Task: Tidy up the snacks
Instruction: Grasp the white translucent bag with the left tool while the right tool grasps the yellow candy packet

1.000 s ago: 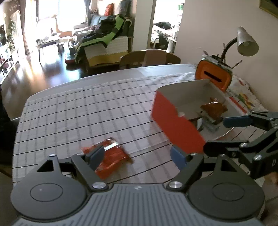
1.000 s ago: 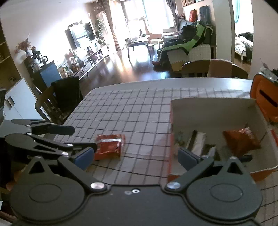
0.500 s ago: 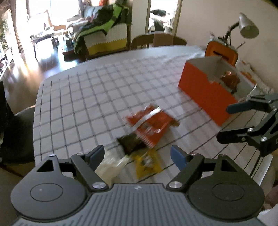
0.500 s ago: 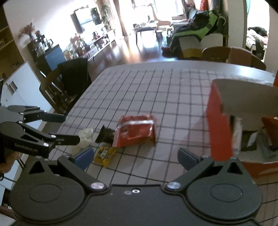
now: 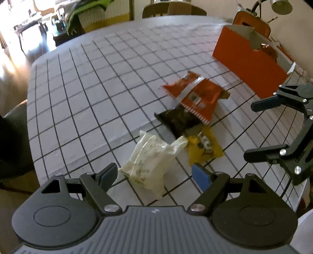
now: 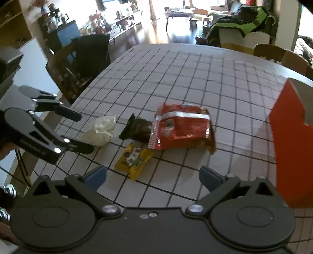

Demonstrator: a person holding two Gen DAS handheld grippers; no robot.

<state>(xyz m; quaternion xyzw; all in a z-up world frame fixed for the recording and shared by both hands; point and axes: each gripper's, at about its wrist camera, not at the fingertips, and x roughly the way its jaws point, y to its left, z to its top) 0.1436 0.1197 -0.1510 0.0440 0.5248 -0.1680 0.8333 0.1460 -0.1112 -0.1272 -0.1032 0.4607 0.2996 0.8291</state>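
Observation:
Four snack packets lie near the table's front edge: a red packet (image 5: 195,95) (image 6: 182,125), a dark packet (image 5: 178,119) (image 6: 138,128), a yellow packet (image 5: 204,146) (image 6: 134,156) and a clear whitish bag (image 5: 150,158) (image 6: 101,128). An orange box (image 5: 246,58) (image 6: 291,140) with snacks inside stands to the right. My left gripper (image 5: 156,175) is open and empty, with the whitish bag just ahead between its fingers. My right gripper (image 6: 152,175) is open and empty, just short of the yellow packet.
The table wears a white cloth with a dark grid (image 5: 97,78). Its front edge is close under both grippers. A dark chair (image 6: 82,58) stands at the left side. An orange object and a lamp (image 5: 281,5) sit behind the box.
Both grippers have pulled back and left from the box toward the front edge. The dark, yellow and whitish packets have come into view. Both stay open.

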